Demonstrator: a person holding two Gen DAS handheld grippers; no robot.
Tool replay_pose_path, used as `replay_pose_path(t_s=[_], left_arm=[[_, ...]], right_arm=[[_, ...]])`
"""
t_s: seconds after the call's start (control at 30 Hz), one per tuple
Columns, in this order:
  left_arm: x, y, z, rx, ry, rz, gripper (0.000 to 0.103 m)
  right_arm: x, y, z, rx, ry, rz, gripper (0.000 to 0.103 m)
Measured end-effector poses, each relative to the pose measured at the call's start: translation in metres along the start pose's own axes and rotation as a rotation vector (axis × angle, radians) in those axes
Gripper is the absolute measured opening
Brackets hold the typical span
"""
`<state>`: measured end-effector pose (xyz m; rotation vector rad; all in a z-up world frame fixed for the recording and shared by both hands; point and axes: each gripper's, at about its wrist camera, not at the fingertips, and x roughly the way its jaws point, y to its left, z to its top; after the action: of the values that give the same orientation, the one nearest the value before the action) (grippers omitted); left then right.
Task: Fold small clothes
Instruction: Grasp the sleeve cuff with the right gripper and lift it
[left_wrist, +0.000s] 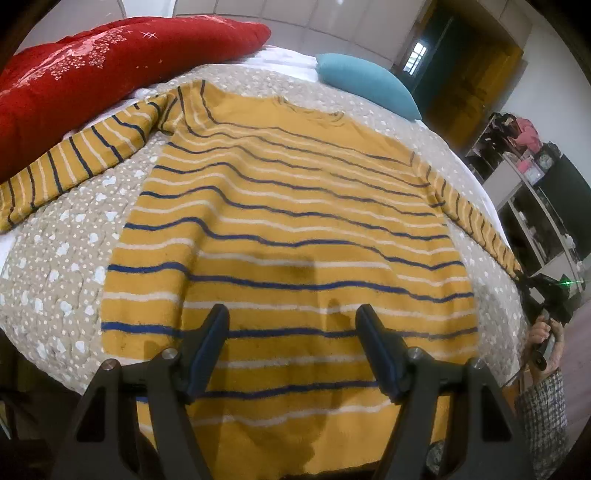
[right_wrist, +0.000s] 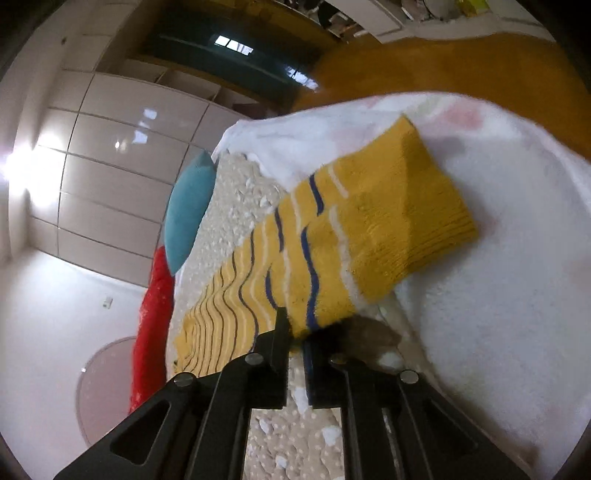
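A yellow sweater (left_wrist: 288, 229) with blue and white stripes lies flat on the bed, both sleeves spread out to the sides. My left gripper (left_wrist: 291, 317) is open and empty, hovering just above the sweater's lower body near the hem. My right gripper (right_wrist: 295, 332) is shut on the sweater's right sleeve (right_wrist: 332, 254) a little back from the plain yellow cuff (right_wrist: 417, 221). In the left wrist view the right gripper (left_wrist: 543, 295) shows at the far right, at the end of that sleeve (left_wrist: 476, 221).
The bed has a beige dotted quilt (left_wrist: 66, 258). A red pillow (left_wrist: 92, 74) lies at the back left, over the left sleeve's side, and a teal pillow (left_wrist: 369, 85) at the back. A white blanket (right_wrist: 498, 295) lies under the cuff. Shelves (left_wrist: 532, 192) stand right of the bed.
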<state>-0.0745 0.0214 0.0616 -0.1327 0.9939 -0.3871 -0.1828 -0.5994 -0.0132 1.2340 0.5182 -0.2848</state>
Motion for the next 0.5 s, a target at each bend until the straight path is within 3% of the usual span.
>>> replay_pose_path(t_s=[0.03, 0.13, 0.27, 0.3, 0.33, 0.4, 0.5], left_arm=[[0.001, 0.0, 0.0, -0.004, 0.001, -0.004, 0.07], [0.001, -0.001, -0.001, -0.008, 0.005, -0.019, 0.07], [-0.005, 0.002, -0.003, -0.009, -0.011, -0.035, 0.07], [-0.008, 0.005, -0.003, -0.016, -0.022, -0.038, 0.07], [-0.012, 0.008, -0.002, -0.023, -0.03, -0.04, 0.07], [-0.02, 0.017, -0.001, -0.044, -0.053, -0.04, 0.07], [-0.032, 0.032, 0.0, -0.069, -0.091, -0.027, 0.07]], right_arm=[[0.002, 0.001, 0.002, -0.009, -0.008, -0.007, 0.028], [-0.006, 0.005, 0.005, -0.003, -0.03, -0.012, 0.048], [-0.005, 0.002, 0.012, 0.013, -0.072, -0.107, 0.05], [-0.002, 0.004, 0.014, 0.002, -0.071, -0.14, 0.04], [0.003, 0.011, 0.017, -0.028, -0.069, -0.199, 0.018], [0.011, 0.037, 0.019, -0.108, -0.071, -0.254, 0.009], [0.019, 0.094, 0.009, -0.264, -0.077, -0.262, 0.008]])
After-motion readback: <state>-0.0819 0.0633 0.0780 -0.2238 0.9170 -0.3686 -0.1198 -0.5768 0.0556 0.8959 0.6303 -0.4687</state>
